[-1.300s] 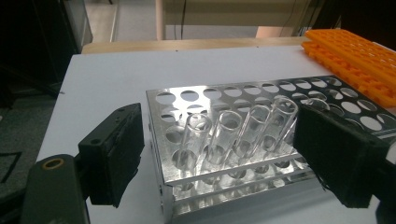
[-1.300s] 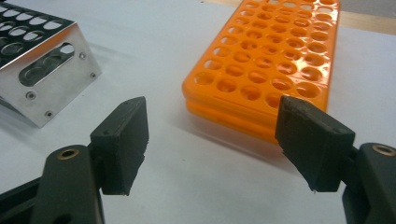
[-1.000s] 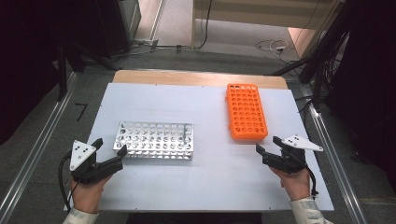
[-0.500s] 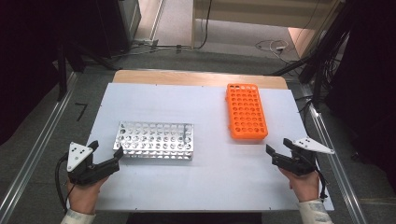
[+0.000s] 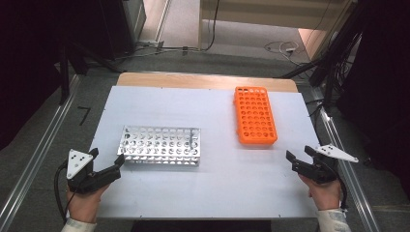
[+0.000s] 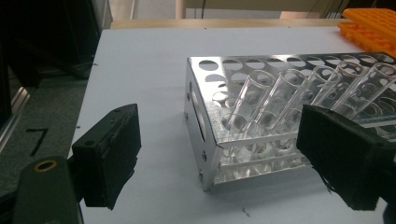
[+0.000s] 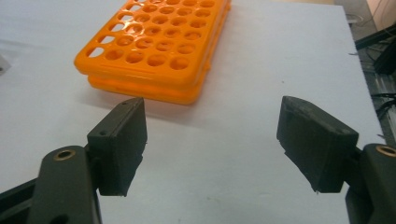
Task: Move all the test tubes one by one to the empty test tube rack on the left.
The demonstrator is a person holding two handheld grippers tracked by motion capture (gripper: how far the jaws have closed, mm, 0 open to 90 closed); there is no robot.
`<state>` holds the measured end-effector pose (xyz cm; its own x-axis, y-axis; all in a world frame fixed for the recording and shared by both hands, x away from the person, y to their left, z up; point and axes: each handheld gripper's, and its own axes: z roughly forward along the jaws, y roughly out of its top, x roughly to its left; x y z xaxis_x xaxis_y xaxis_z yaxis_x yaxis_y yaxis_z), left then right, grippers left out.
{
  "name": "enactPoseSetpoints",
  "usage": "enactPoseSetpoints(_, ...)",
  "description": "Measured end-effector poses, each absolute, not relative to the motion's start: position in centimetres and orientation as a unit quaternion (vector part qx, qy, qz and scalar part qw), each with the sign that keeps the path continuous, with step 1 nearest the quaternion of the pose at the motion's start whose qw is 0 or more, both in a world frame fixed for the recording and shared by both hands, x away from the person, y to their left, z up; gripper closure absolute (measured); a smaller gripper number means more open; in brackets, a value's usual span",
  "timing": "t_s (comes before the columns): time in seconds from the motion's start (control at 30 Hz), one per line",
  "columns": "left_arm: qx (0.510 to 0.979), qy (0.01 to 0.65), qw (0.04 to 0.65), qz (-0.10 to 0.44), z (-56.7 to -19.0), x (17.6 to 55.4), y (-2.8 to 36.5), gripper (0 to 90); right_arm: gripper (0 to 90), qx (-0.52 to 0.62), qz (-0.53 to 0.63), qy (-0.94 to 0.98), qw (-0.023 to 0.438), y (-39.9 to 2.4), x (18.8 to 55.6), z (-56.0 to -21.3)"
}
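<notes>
In the left gripper view the right jaw covers the near right part of the metal rack (image 6: 261, 116), and the frame cuts off the rack's far end; the glass tubes (image 6: 275, 100) in its front row are clear and hard to count. The left gripper (image 5: 113, 166) stands wide open, holding nothing, with the rack's near corner just ahead between its jaws. The right gripper (image 5: 296, 162) (also wide open and empty) has drawn back from the orange rack (image 5: 255, 116), which now lies ahead and to its left.

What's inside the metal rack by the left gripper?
The metal rack holds clear glass tubes leaning in its near row of holes. Five show in the left gripper view; that gripper's jaw covers the row's far end, so more may sit there.
</notes>
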<state>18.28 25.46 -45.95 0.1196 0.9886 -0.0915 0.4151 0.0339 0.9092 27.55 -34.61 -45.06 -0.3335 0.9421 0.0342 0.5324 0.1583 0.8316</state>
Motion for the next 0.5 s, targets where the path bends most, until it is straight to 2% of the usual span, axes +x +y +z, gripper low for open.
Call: enactPoseSetpoints(0.5, 0.605, 0.593, 0.414, 0.333, -46.8, 18.6, 26.5, 13.6, 22.9, 0.556, 0.358, 0.697, 0.277, -37.6, 28.2, -46.4)
